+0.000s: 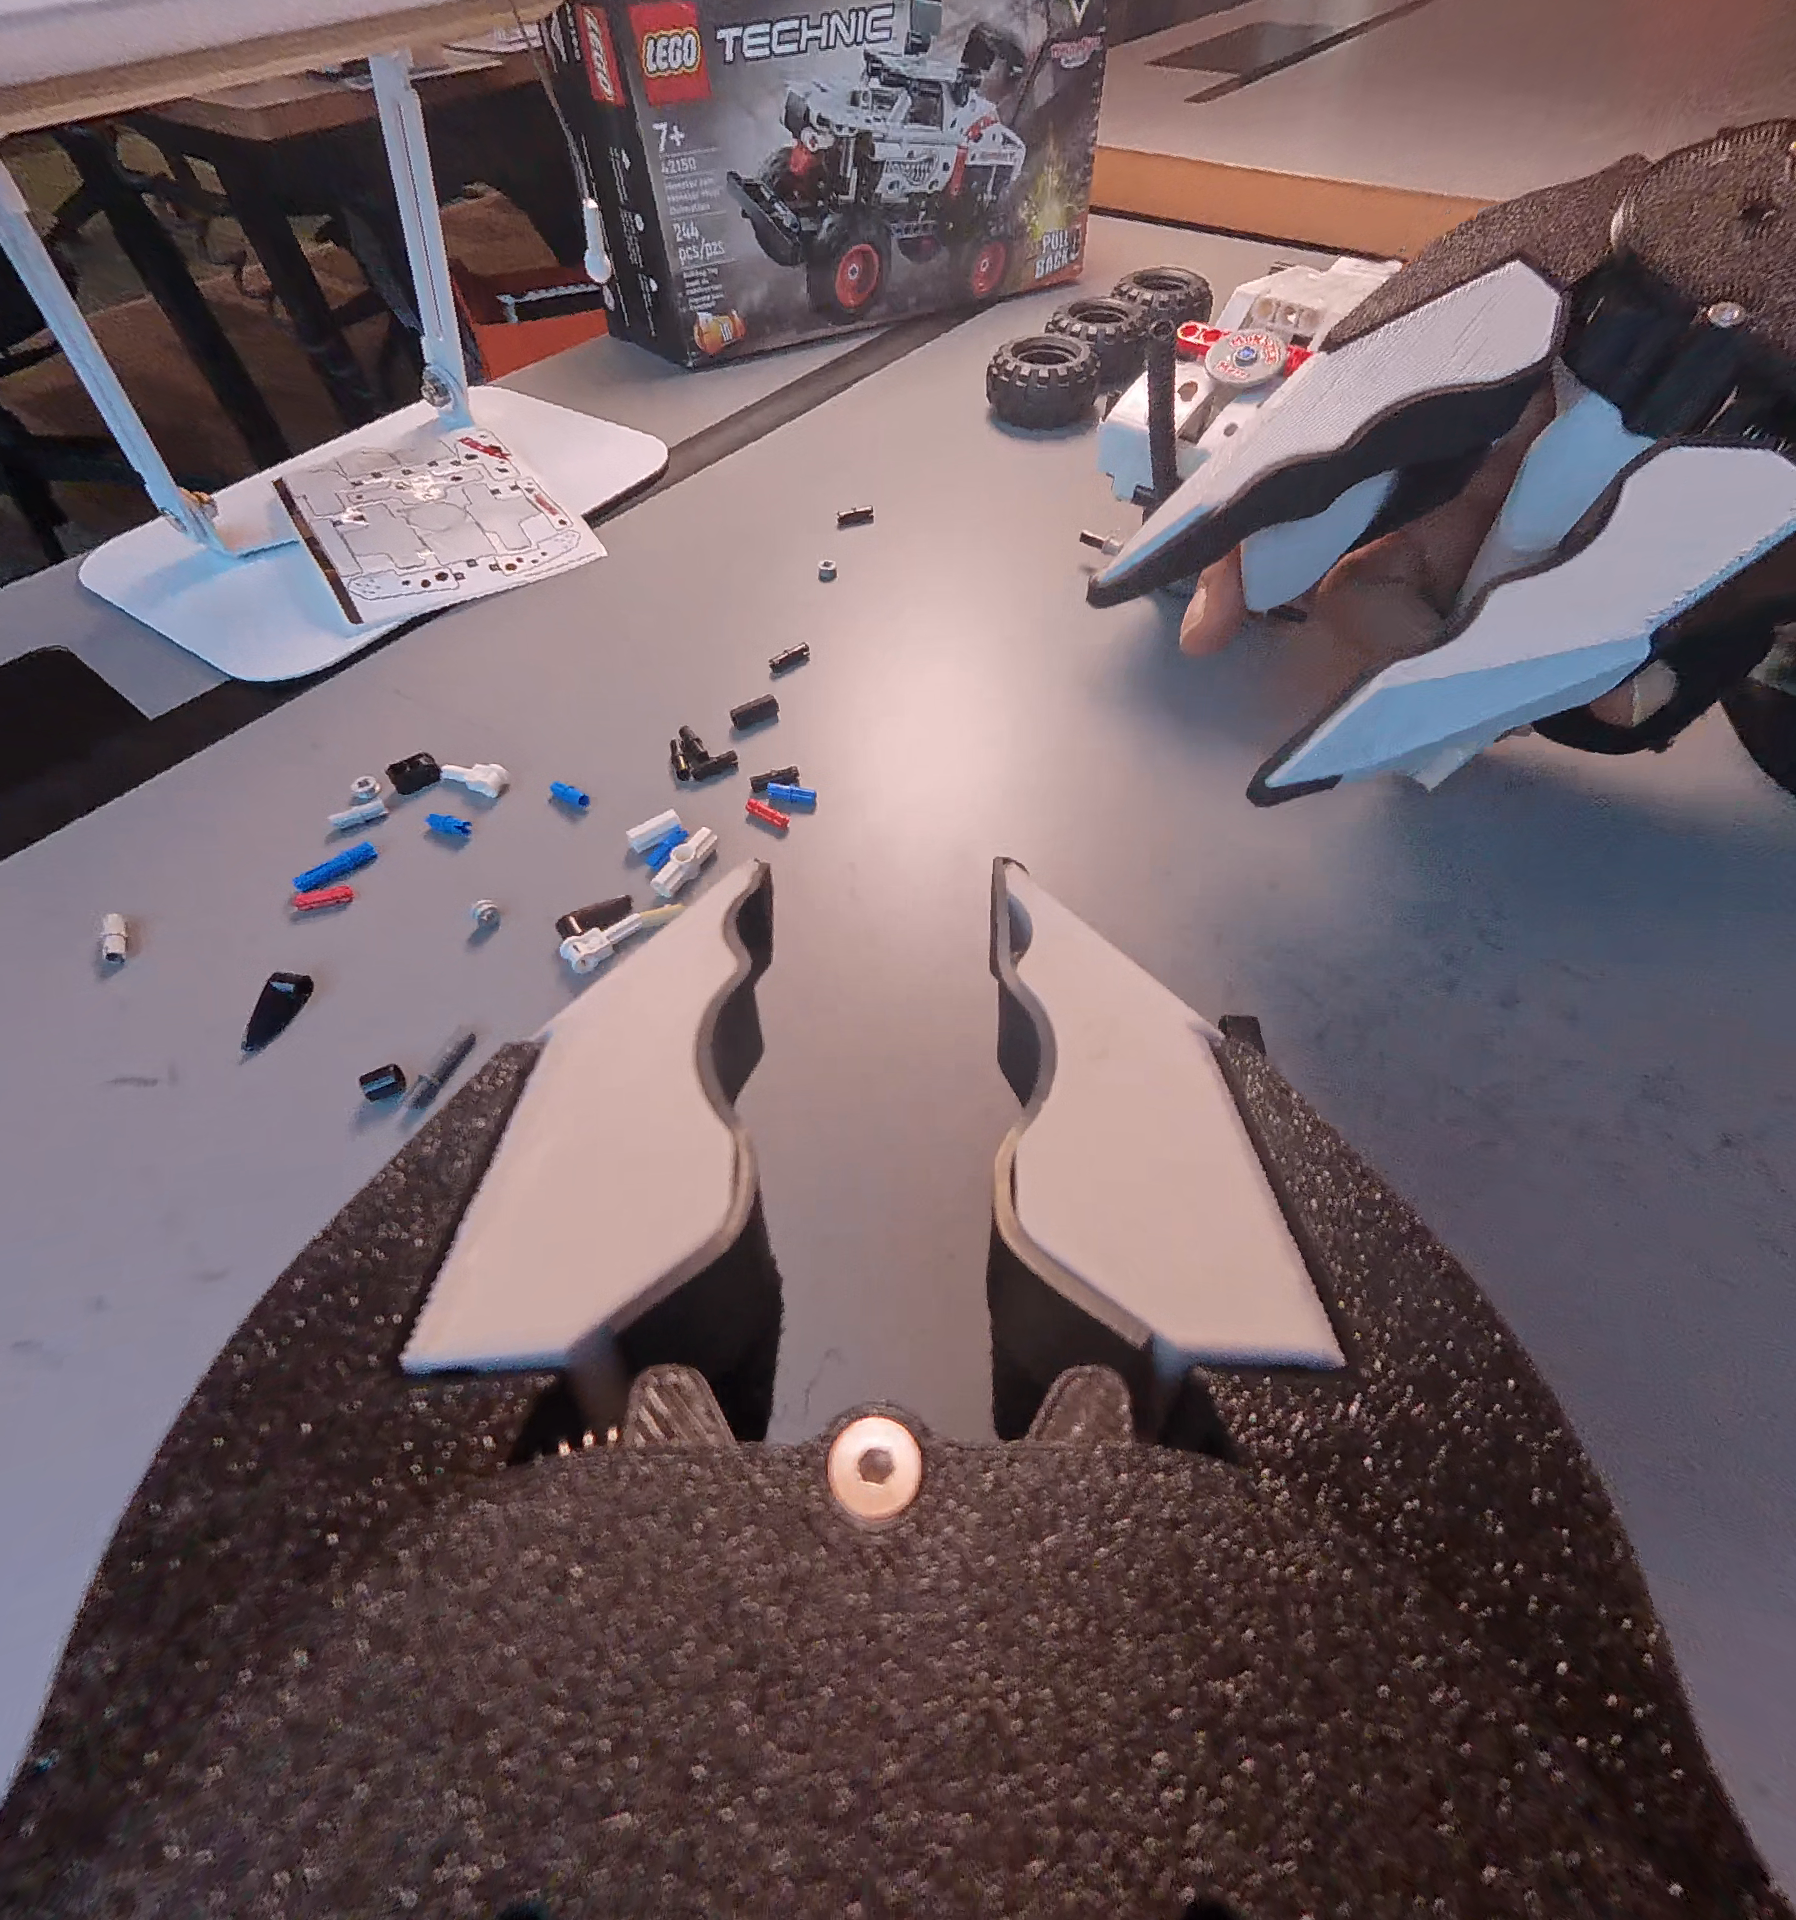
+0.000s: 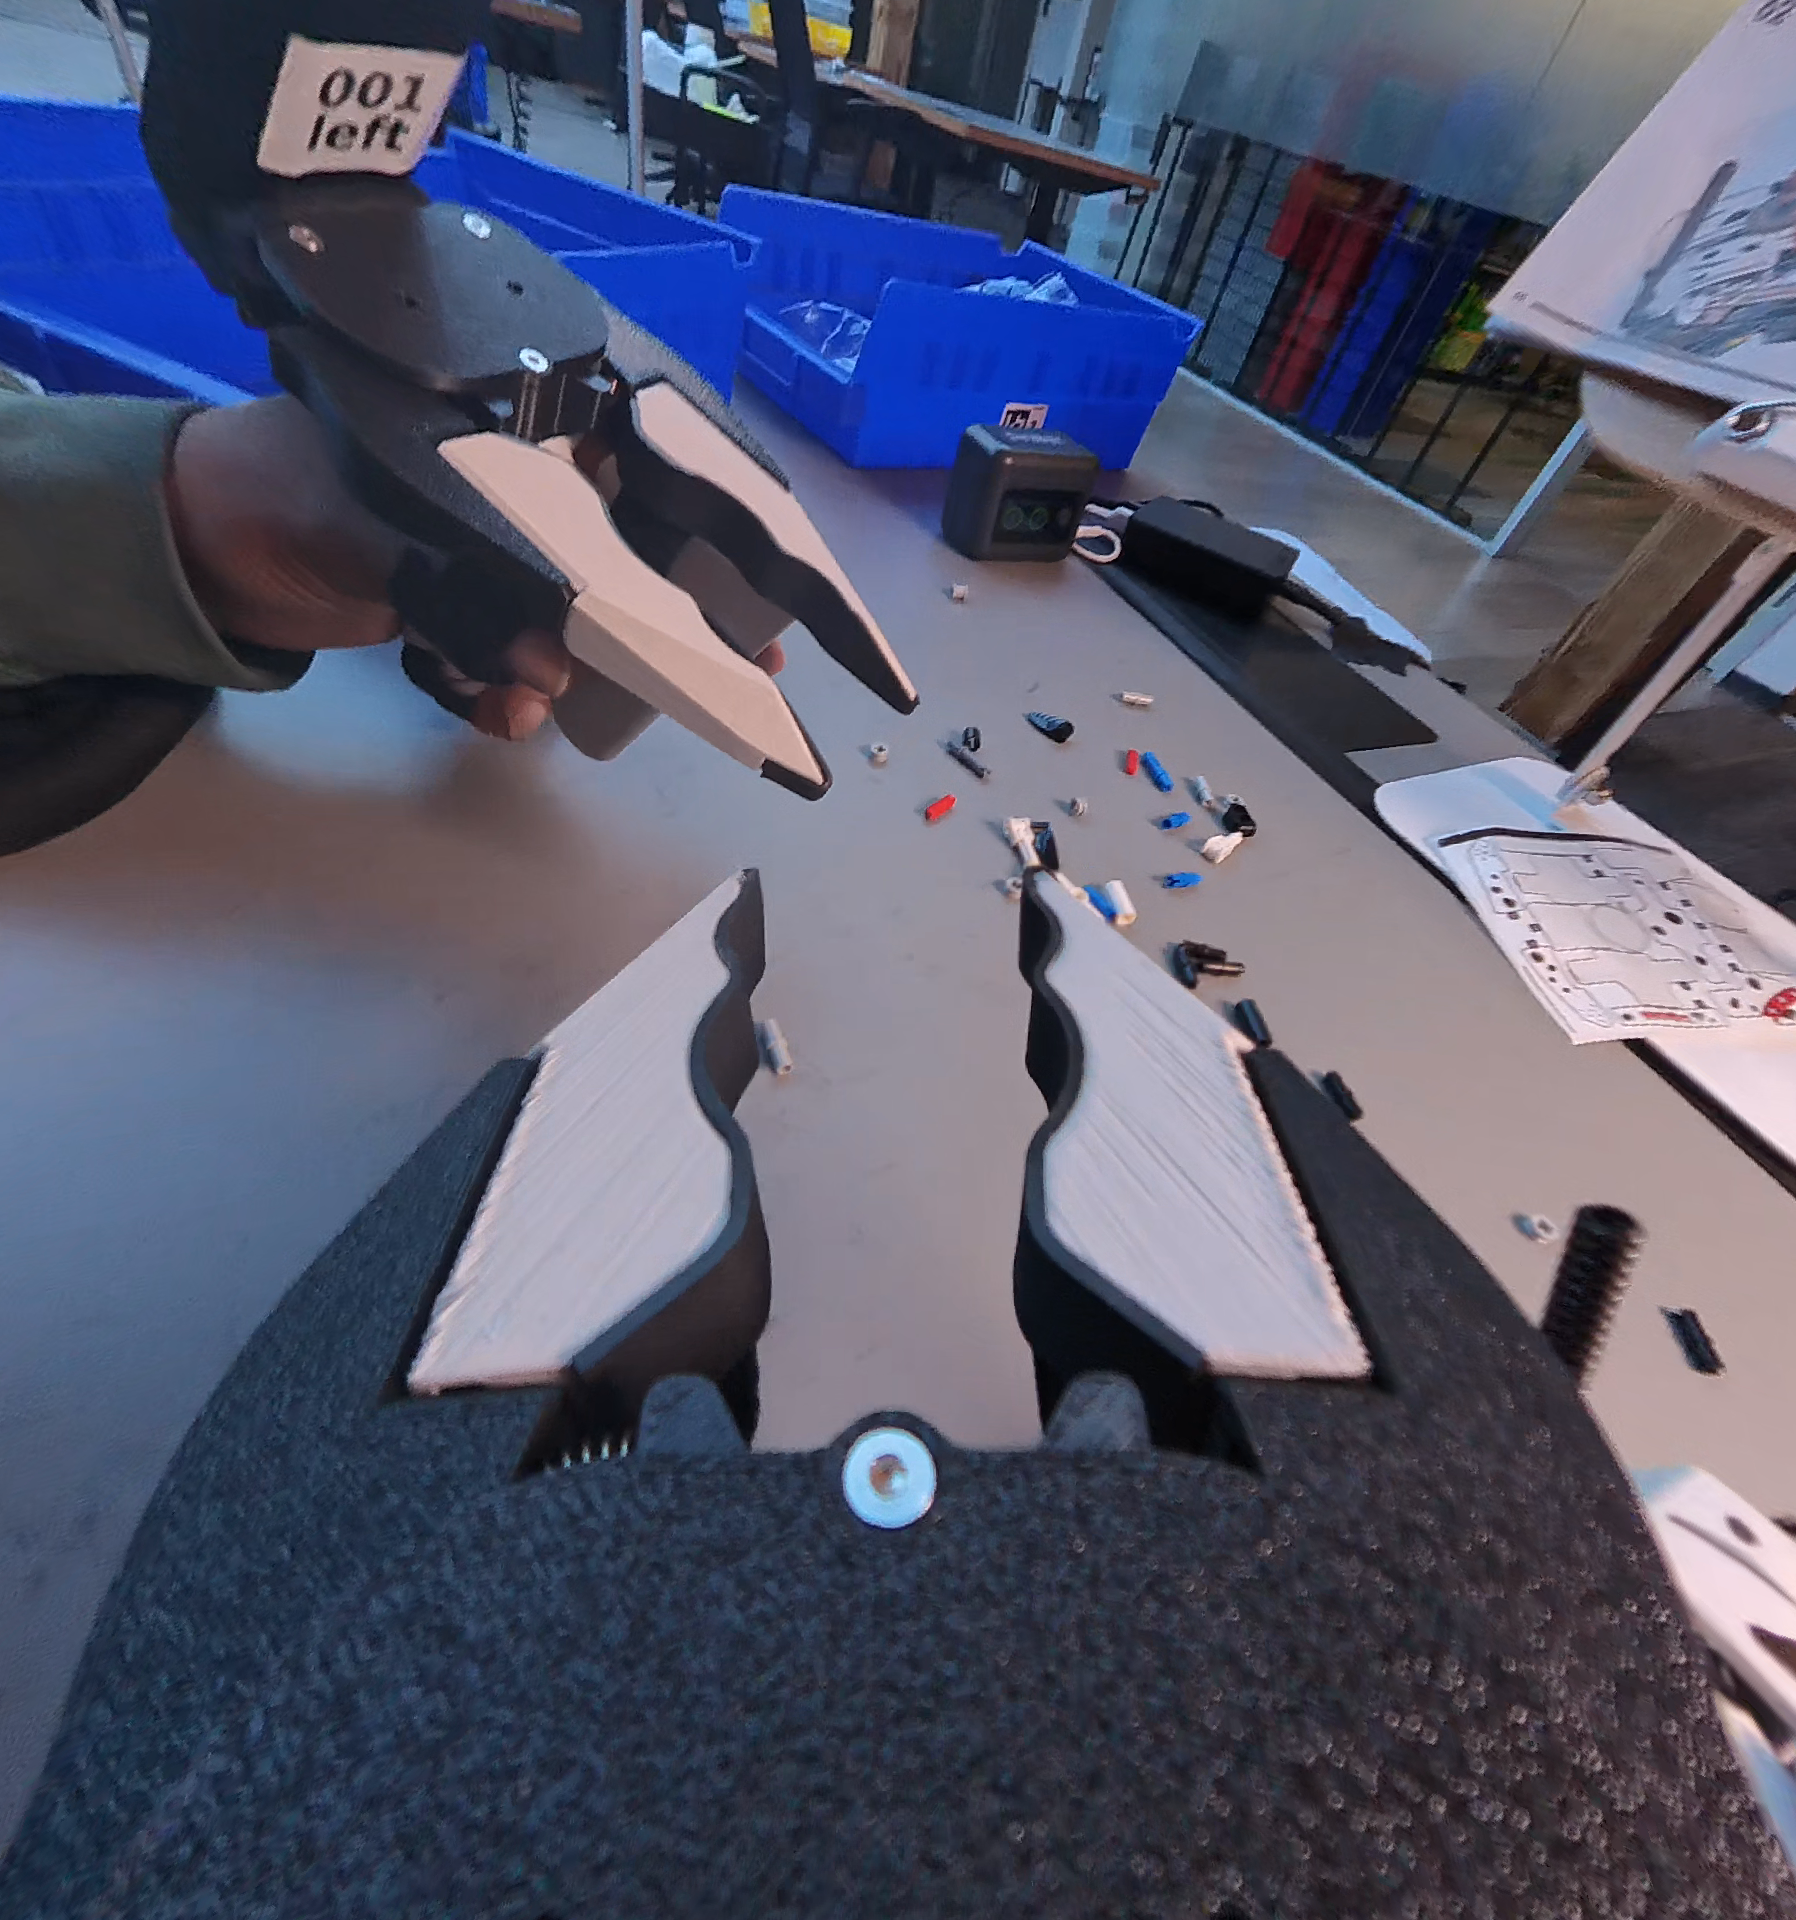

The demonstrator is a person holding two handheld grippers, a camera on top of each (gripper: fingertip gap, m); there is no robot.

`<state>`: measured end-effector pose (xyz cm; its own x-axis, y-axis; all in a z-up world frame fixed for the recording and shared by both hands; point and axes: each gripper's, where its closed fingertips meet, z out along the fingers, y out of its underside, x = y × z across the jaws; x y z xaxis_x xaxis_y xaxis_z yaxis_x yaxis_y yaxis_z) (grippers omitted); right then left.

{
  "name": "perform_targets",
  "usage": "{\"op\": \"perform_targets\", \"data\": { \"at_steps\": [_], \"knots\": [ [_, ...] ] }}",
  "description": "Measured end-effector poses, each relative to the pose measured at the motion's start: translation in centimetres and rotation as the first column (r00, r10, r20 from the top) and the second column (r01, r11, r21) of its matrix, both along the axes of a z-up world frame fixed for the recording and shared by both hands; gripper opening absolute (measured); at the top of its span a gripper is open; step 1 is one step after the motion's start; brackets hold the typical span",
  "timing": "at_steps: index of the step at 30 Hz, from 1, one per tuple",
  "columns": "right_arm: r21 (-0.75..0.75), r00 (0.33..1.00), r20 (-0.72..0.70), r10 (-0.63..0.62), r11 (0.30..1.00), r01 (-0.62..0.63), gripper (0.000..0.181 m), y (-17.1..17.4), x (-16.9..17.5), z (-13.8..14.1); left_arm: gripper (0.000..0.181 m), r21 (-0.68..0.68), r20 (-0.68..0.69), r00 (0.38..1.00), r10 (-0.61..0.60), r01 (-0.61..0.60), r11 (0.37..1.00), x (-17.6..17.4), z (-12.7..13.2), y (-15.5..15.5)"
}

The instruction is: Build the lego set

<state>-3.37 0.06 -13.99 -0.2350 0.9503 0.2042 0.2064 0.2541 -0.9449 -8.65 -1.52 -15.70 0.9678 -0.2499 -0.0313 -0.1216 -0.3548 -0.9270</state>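
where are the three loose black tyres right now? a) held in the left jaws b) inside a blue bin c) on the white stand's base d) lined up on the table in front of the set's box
d: in the left wrist view the three black tyres sit in a row on the grey table, just in front of the set's box and beside the part-built white model.

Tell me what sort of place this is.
Probably a workshop or lab: blue storage bins stand at the far end of the grey table, more workbenches lie beyond, and a wire rack of goods lines the wall.
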Motion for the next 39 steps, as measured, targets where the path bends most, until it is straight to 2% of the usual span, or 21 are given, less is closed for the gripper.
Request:
{"op": "perform_targets", "data": {
  "at_steps": [4,10,23,27,31,35,39],
  "knots": [
    [0.004,1.000,0.013,0.001,1.000,-0.001,0.045,-0.2,0.8,-1.1,0.039,-0.084,-0.009,0.999,-0.034,0.033,0.996,0.5,-1.3,-0.5],
    [-0.001,0.999,0.006,-0.046,0.999,0.046,0.040,0.6,1.3,-1.1,0.036,-0.241,-0.037,0.991,-0.127,0.114,0.964,0.7,-4.0,-1.8],
    [0.037,0.995,0.067,-0.072,0.997,0.070,0.031,0.8,1.5,-2.2,0.022,-0.333,-0.067,0.971,-0.230,0.196,0.923,1.4,-5.6,-3.4],
    [0.105,0.990,0.139,-0.027,0.994,0.012,0.029,-0.2,1.7,-3.5,0.021,-0.358,-0.045,0.957,-0.288,0.254,0.899,2.7,-6.3,-3.7],
    [0.194,0.968,0.242,0.065,0.974,-0.114,0.027,-2.3,2.3,-5.4,0.013,-0.363,-0.111,0.953,-0.283,0.226,0.904,2.7,-6.7,-3.4],
    [0.249,0.909,0.392,0.142,0.935,-0.253,0.028,-4.0,2.8,-7.9,0.025,-0.314,-0.106,0.958,-0.265,0.220,0.924,2.7,-5.8,-2.9],
    [0.139,0.864,0.457,0.212,0.942,-0.305,0.021,-4.7,2.6,-8.2,0.025,-0.284,-0.096,0.965,-0.243,0.207,0.936,2.5,-5.2,-2.6]
  ]
}}
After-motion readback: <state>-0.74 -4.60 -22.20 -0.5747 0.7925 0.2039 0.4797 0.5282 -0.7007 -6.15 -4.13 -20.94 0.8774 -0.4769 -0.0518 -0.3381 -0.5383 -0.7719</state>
